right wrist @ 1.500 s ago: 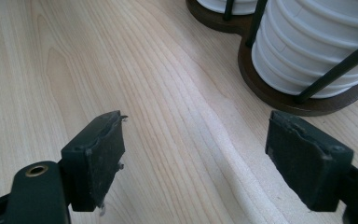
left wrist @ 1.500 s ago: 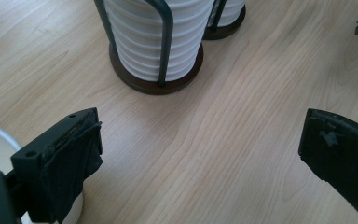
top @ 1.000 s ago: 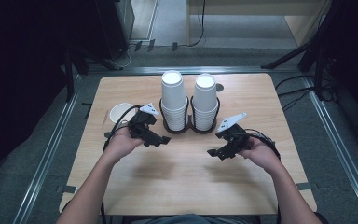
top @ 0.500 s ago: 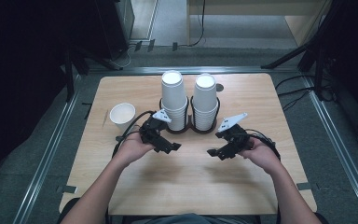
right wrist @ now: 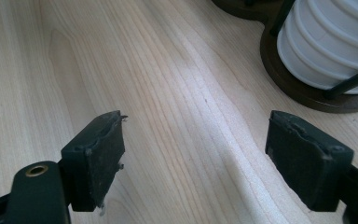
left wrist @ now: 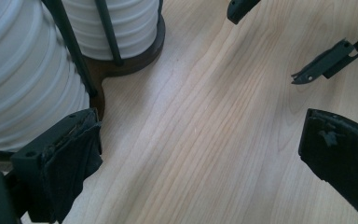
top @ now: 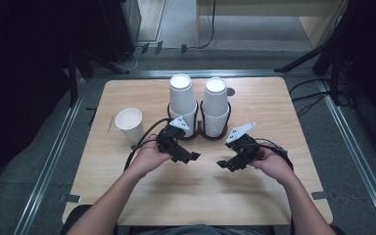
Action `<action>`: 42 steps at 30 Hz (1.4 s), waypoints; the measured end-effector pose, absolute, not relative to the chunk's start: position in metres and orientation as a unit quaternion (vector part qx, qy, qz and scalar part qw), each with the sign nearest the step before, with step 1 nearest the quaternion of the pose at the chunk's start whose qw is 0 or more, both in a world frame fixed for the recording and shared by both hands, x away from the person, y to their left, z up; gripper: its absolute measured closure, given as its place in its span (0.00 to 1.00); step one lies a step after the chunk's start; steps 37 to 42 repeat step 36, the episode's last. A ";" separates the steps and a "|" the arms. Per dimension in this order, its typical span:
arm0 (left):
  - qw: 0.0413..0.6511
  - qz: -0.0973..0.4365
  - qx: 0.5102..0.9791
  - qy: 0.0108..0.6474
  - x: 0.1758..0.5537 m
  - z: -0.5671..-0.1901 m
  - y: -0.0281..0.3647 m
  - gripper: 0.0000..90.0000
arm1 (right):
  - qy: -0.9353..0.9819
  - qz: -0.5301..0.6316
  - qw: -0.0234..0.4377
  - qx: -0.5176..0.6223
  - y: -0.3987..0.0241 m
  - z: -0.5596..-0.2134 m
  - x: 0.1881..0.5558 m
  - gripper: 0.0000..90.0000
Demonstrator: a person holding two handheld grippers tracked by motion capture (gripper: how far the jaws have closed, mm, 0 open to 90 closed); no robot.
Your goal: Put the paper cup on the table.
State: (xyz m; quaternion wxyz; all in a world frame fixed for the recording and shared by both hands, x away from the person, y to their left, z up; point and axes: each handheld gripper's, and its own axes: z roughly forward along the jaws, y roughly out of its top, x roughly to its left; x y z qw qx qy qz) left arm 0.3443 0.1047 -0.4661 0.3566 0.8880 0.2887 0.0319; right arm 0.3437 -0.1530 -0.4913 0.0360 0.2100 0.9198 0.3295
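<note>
Two tall stacks of white paper cups, one on the left (top: 182, 98) and one on the right (top: 215, 104), stand in a dark two-ring holder (top: 199, 134) at the middle back of the wooden table (top: 142, 196). A single white cup (top: 129, 123) stands upright to their left. My left gripper (top: 190, 157) hovers just in front of the holder, open and empty. In the left gripper view its jaws (left wrist: 200, 158) are wide apart over bare wood, with a cup stack (left wrist: 23, 79) close on the left. My right gripper (top: 225, 165) faces it, open with nothing between its pads (right wrist: 98, 151); a cup stack (right wrist: 335, 42) stands ahead.
The holder's dark base (right wrist: 298, 91) and thin upright wires (left wrist: 72, 46) lie close to both grippers. The other gripper's jaw tips (left wrist: 324, 63) appear at the upper right of the left gripper view. Metal rails (top: 54, 161) run along the table's sides.
My left hand has moved right, away from the single cup, to the front of the holder. The cup now stands free of the hand. The right hand has stayed where it was.
</note>
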 end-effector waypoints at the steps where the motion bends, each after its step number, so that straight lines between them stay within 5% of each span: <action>1: 0.357 0.033 0.889 0.286 0.344 -0.466 0.104 0.00 | 0.920 0.329 0.036 0.210 -0.153 -0.491 0.343 0.22; 42: 0.351 0.032 0.893 0.282 0.348 -0.470 0.104 0.00 | 0.927 0.312 0.037 0.205 -0.157 -0.493 0.340 0.22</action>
